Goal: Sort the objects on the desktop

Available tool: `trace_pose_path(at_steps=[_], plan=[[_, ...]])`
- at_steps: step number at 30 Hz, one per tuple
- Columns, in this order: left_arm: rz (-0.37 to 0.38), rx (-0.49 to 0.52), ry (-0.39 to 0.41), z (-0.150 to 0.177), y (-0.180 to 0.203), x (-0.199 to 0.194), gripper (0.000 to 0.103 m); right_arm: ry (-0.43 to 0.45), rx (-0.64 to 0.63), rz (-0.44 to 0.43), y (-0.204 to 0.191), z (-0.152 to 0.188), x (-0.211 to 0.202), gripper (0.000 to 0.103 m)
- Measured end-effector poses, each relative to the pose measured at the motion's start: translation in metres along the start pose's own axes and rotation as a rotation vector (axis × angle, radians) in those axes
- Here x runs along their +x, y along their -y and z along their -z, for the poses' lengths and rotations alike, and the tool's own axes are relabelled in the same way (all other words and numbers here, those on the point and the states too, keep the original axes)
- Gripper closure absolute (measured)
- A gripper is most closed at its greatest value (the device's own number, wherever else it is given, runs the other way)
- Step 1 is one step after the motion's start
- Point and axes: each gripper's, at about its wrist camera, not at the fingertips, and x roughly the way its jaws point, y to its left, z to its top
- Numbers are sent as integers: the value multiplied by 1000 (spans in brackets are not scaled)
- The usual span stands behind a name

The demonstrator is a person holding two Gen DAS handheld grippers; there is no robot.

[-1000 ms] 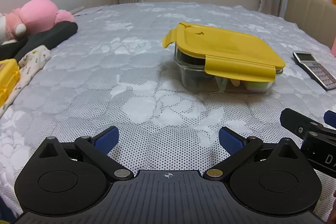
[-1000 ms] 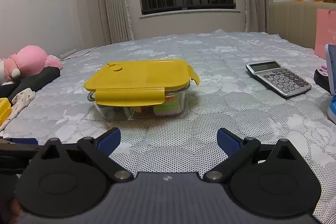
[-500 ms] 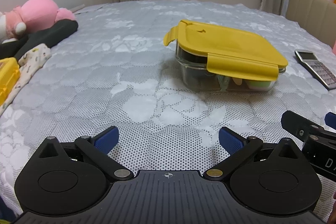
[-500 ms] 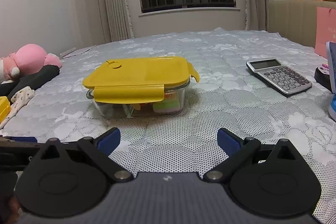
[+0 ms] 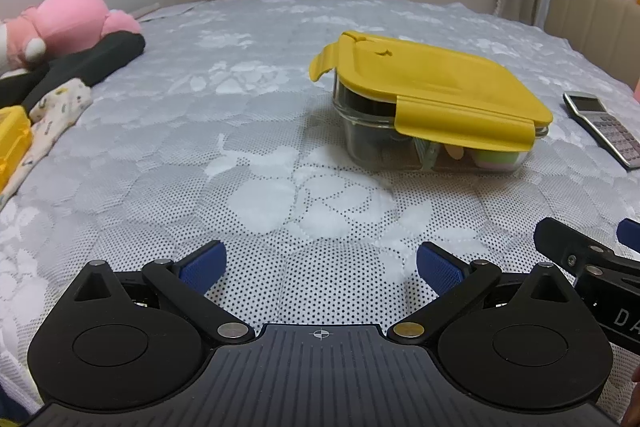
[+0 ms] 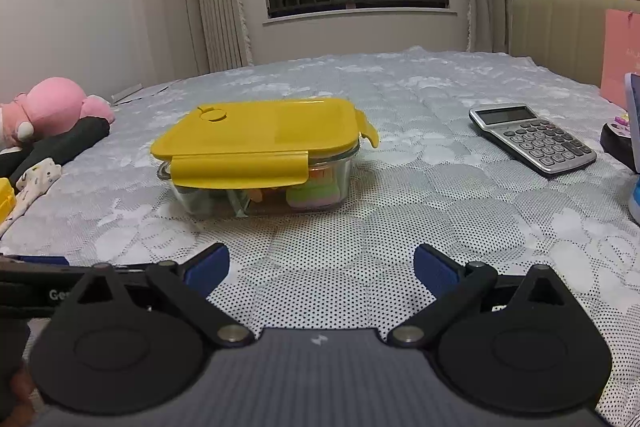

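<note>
A glass box with a yellow lid (image 5: 432, 87) stands on the white patterned cloth, ahead and right of my left gripper (image 5: 320, 267). The lid lies on the box with its side flaps sticking out; small coloured items show through the glass. In the right wrist view the box (image 6: 260, 135) is ahead and slightly left of my right gripper (image 6: 320, 267). Both grippers are open, empty and low over the cloth, well short of the box. A grey calculator (image 6: 532, 139) lies to the right; it also shows in the left wrist view (image 5: 604, 131).
A pink plush toy (image 5: 68, 23), a black roll (image 5: 88, 63) and patterned cloth (image 5: 52, 111) lie at the left, with a yellow container (image 5: 12, 143) at the left edge. A pink bag (image 6: 622, 55) and a blue object (image 6: 632, 115) stand at the right.
Both grippers have dipped slightly lower, so the box sits a little higher in view. Both jaws stay open. Nothing on the cloth has moved.
</note>
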Motion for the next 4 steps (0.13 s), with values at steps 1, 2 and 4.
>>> trace_pose_path(at_steps=[1, 2, 4], plan=[[-3, 0, 8, 0, 0, 0, 0, -2, 1, 2, 1, 0, 1, 4], [-8, -1, 17, 0, -1, 1, 0, -4, 3, 4, 2, 0, 2, 4], [-23, 2, 39, 0, -1, 1, 0, -8, 6, 6, 4, 0, 5, 4]])
